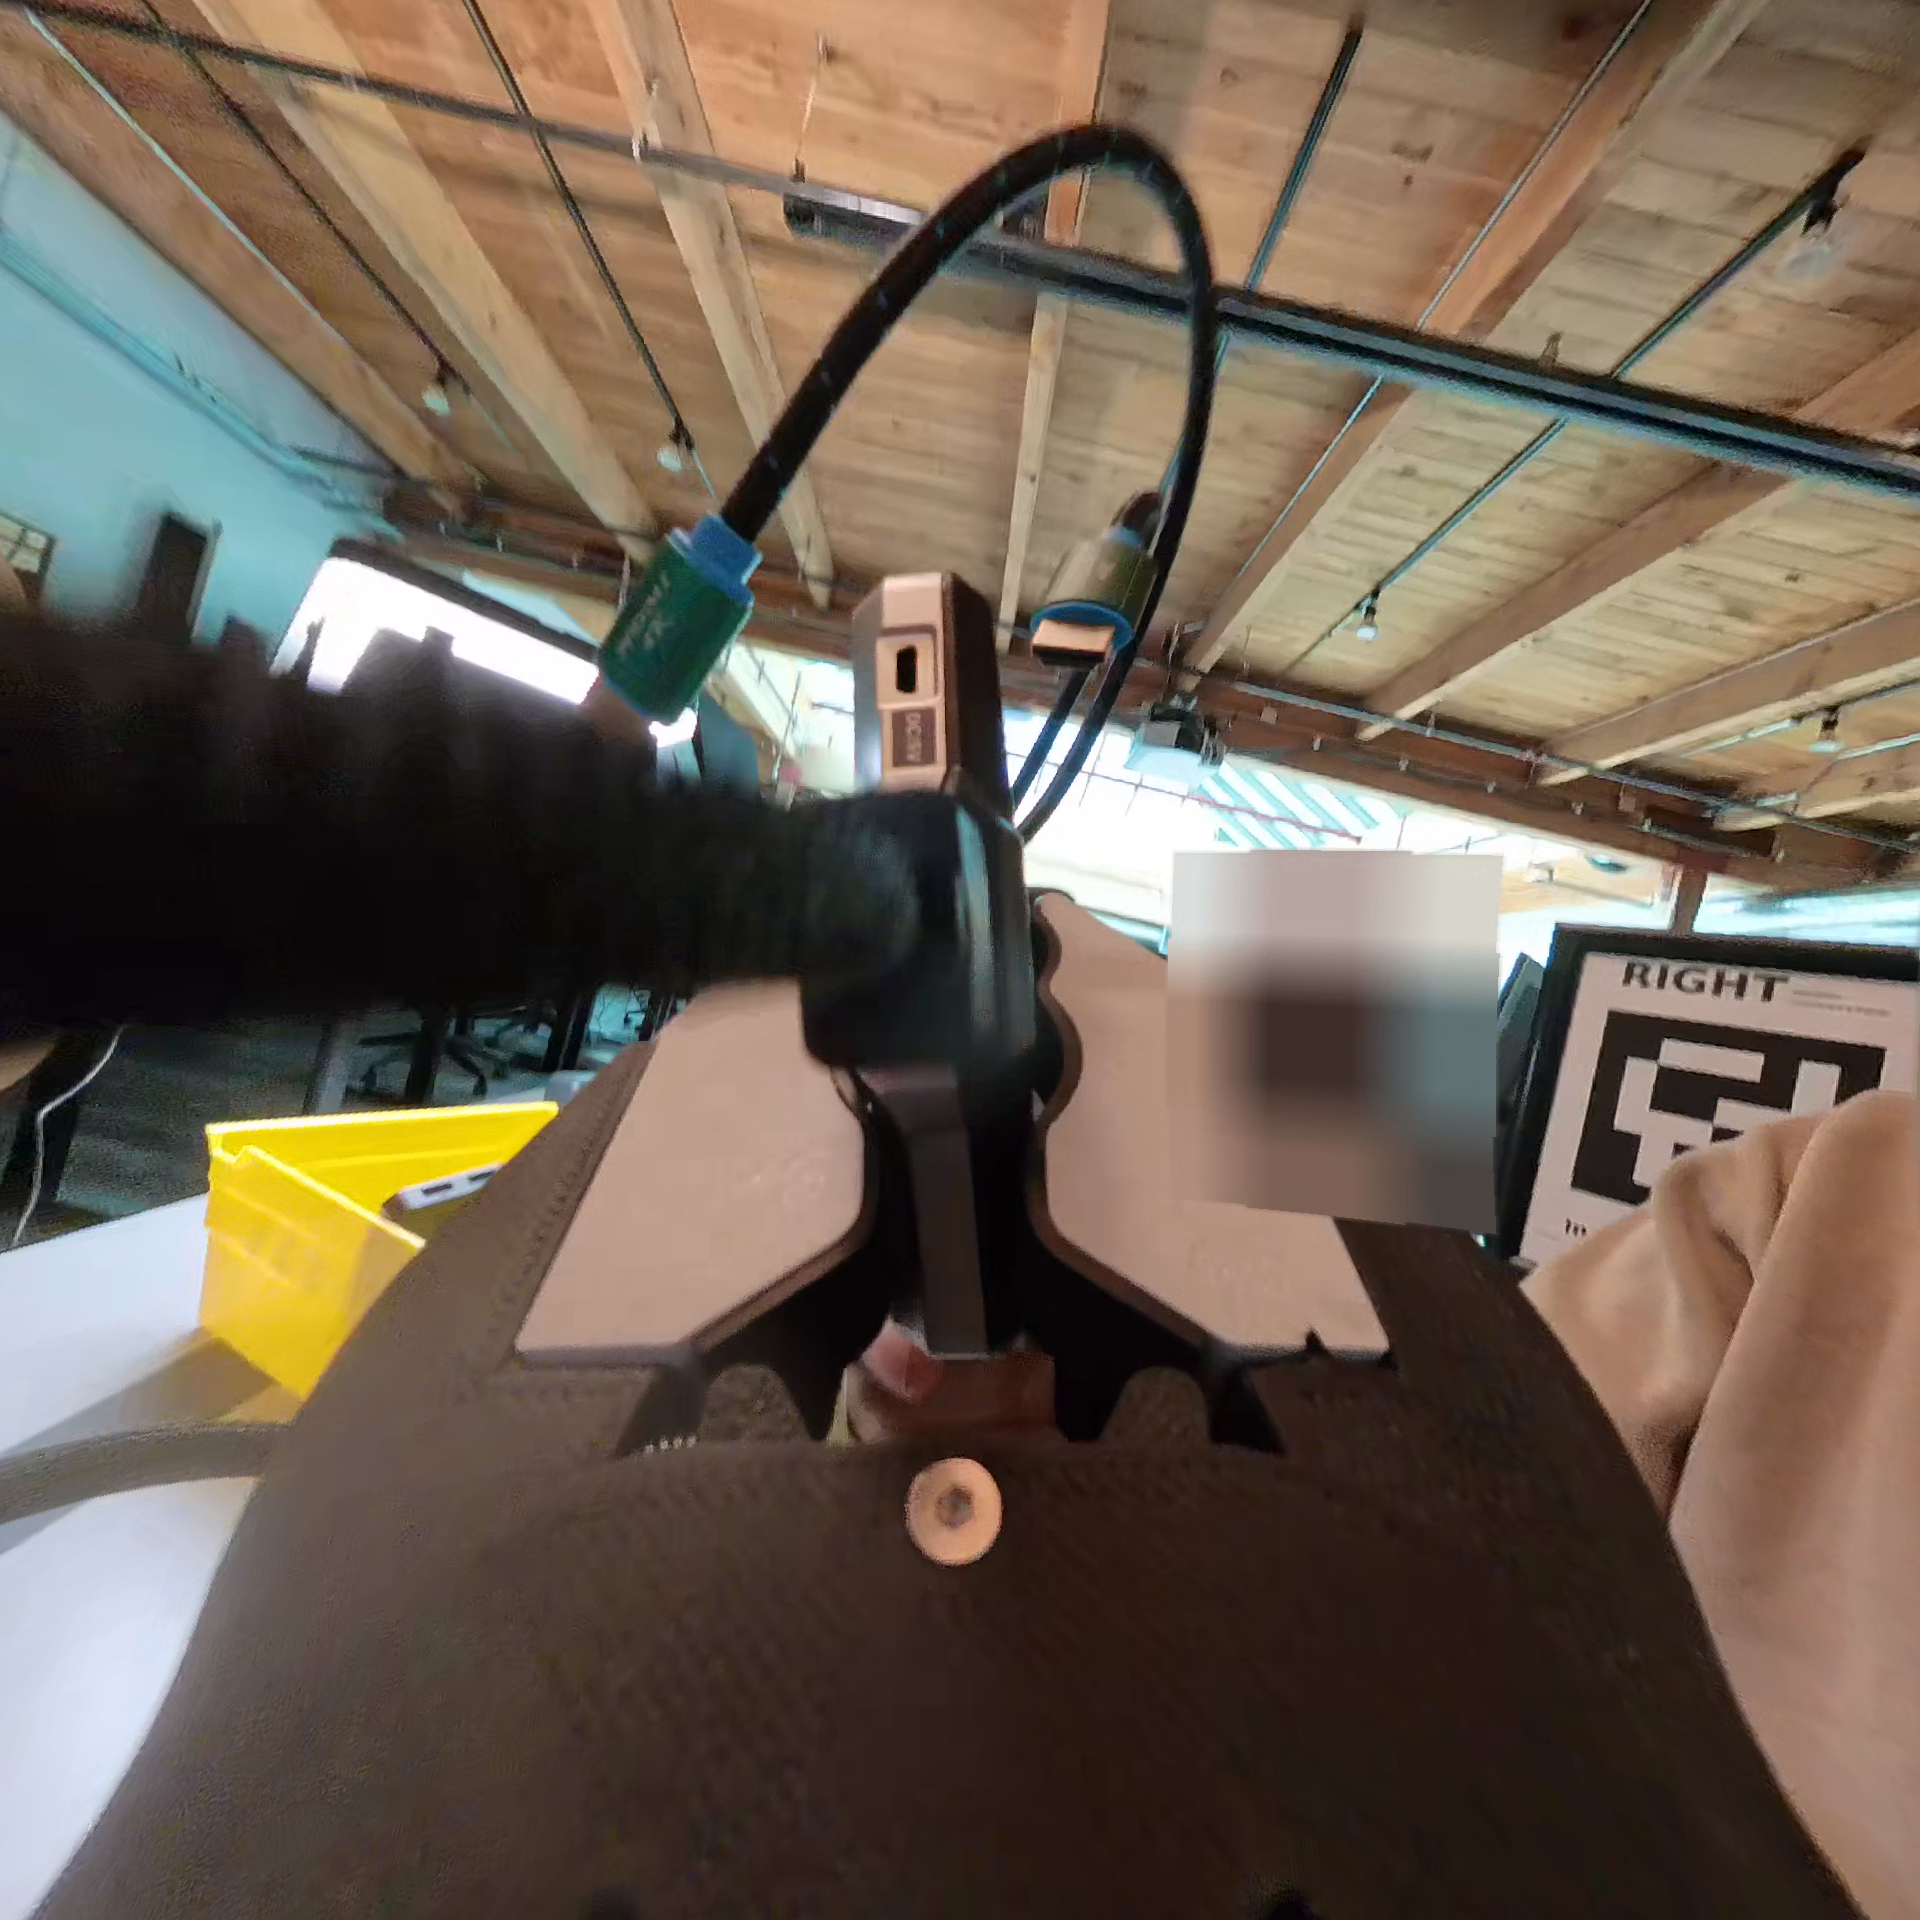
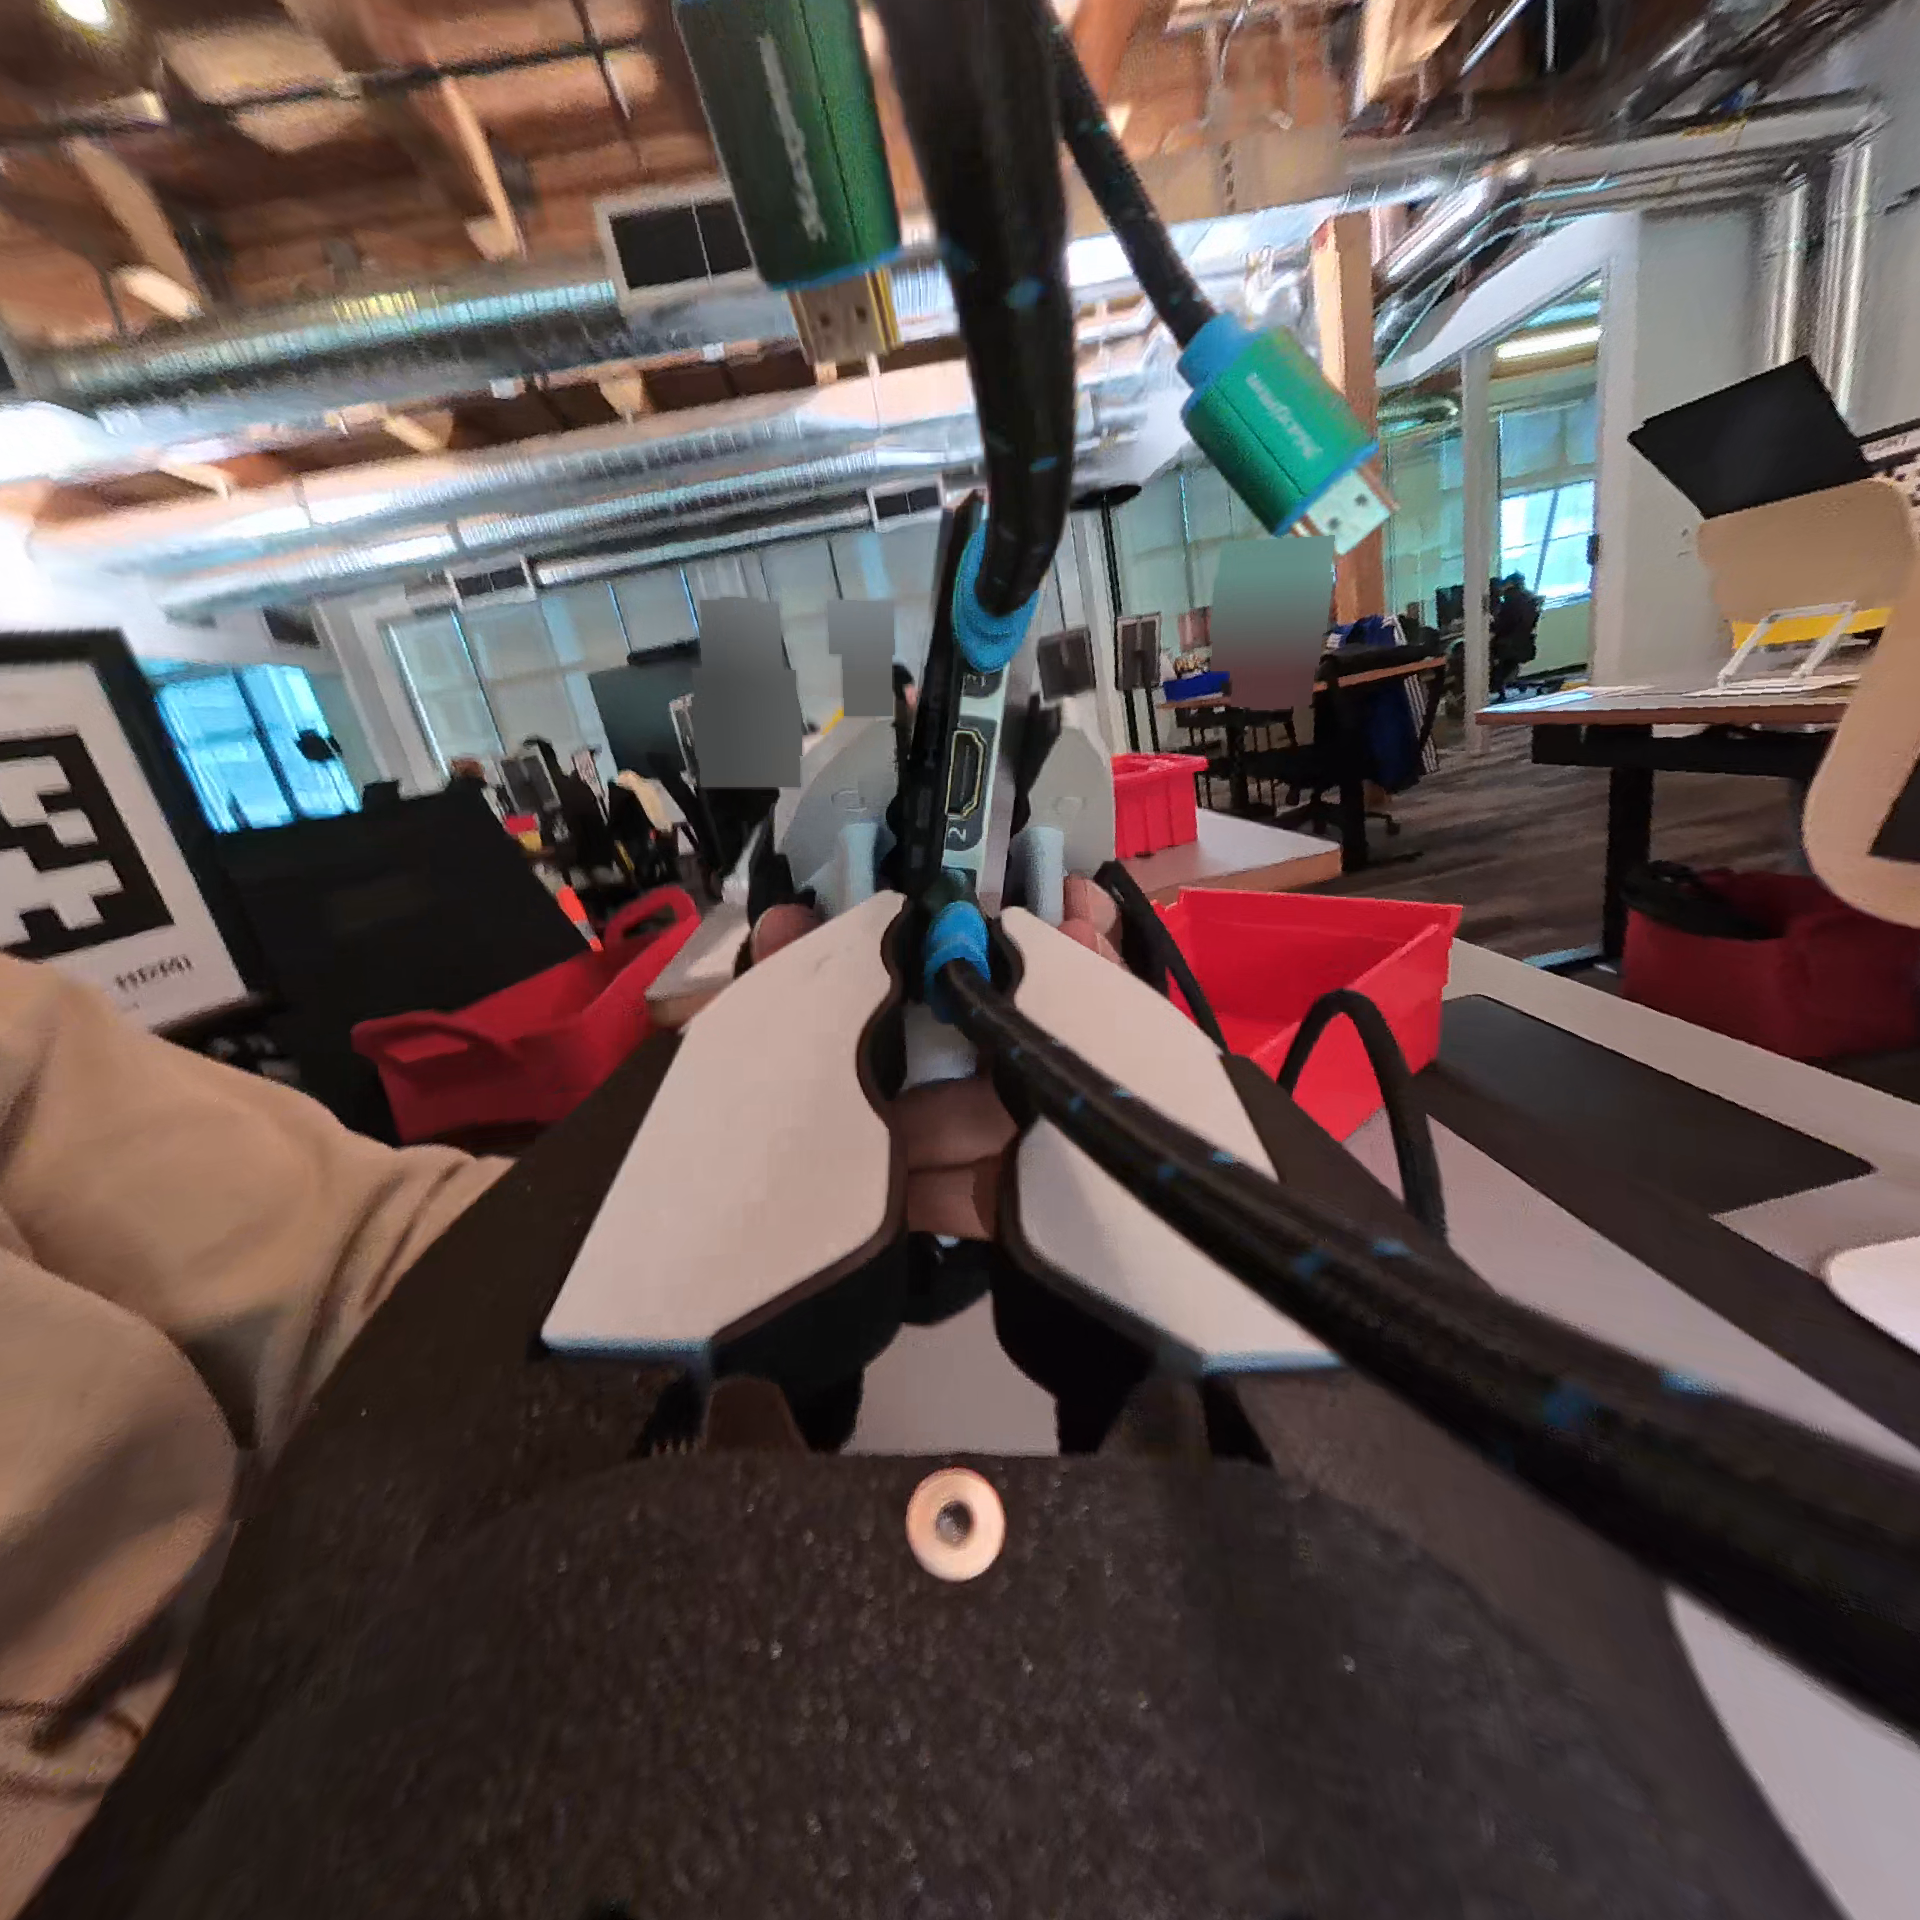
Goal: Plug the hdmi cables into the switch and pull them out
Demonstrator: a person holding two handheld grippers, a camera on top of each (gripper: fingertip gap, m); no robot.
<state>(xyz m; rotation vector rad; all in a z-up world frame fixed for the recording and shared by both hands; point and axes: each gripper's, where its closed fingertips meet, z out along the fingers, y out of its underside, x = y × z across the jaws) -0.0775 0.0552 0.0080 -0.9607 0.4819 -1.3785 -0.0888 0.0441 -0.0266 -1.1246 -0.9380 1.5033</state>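
Two grippers pinch one job: left gripper (image 1: pixel 1023 935) jaws clamp the HDMI switch (image 1: pixel 925 686) upright, right gripper (image 2: pixel 945 966) jaws squeeze the bottom plug (image 2: pixel 951 940), cable axis in line with the jaws

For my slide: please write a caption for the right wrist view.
Right gripper clamps an HDMI plug at the switch.

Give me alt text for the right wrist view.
The right claw is shut on a blue-collared HDMI plug seated in the upright switch. Two green plugs dangle free above, over red bins.
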